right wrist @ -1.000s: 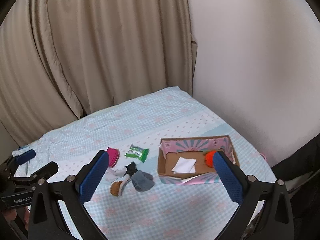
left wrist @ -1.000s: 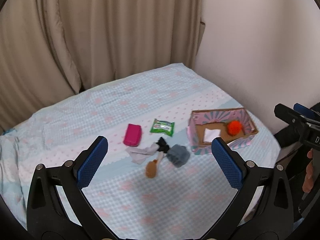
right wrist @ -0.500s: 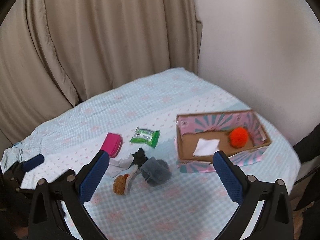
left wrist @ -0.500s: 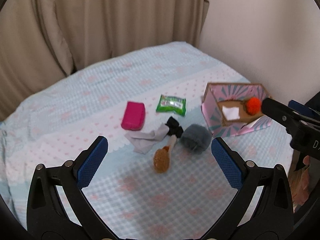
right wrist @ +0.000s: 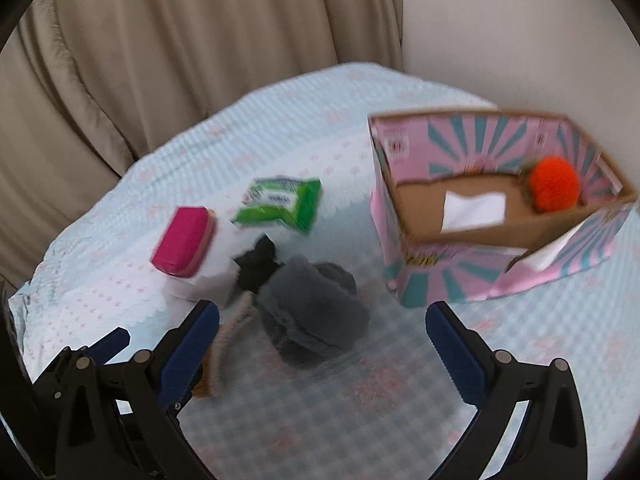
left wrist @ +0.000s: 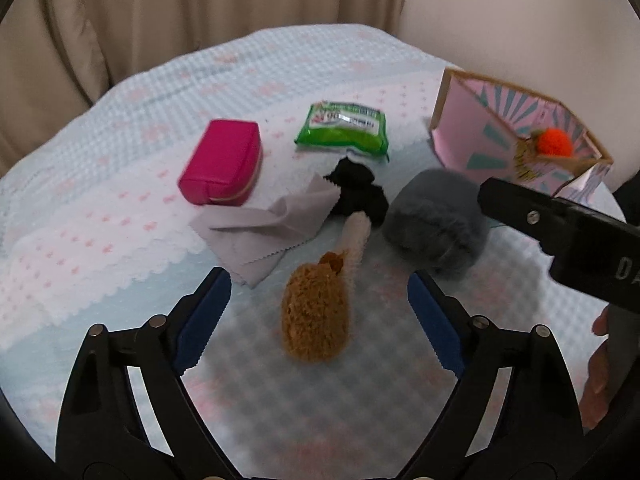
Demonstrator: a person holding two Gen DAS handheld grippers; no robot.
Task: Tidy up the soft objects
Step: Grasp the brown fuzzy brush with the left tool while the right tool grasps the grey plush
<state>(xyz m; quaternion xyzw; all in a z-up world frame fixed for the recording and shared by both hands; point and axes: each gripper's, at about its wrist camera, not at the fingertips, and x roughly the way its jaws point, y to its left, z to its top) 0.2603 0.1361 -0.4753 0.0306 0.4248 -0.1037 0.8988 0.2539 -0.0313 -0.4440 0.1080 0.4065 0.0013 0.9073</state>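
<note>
The brown plush toy point(left wrist: 316, 320) is framed between the left gripper point(left wrist: 316, 320) jaws (parted, just been narrowing, nothing clamped). The grey fluffy bundle point(right wrist: 316, 316) is seen just ahead of the right gripper point(right wrist: 322, 354), whose jaws are spread and empty.

You can read very little here: the clearest mark is the pair of pale letters "DA" on the black body of the right gripper point(left wrist: 592, 248) at the right edge of the left wrist view (the word runs out of frame after that). The green packet point(left wrist: 343, 131) in the upper middle of that view carries a white label with print too small and blurred to read, and the yellow lettering low on the pink box point(right wrist: 436, 258) in the right wrist view is smeared beyond reading.
</note>
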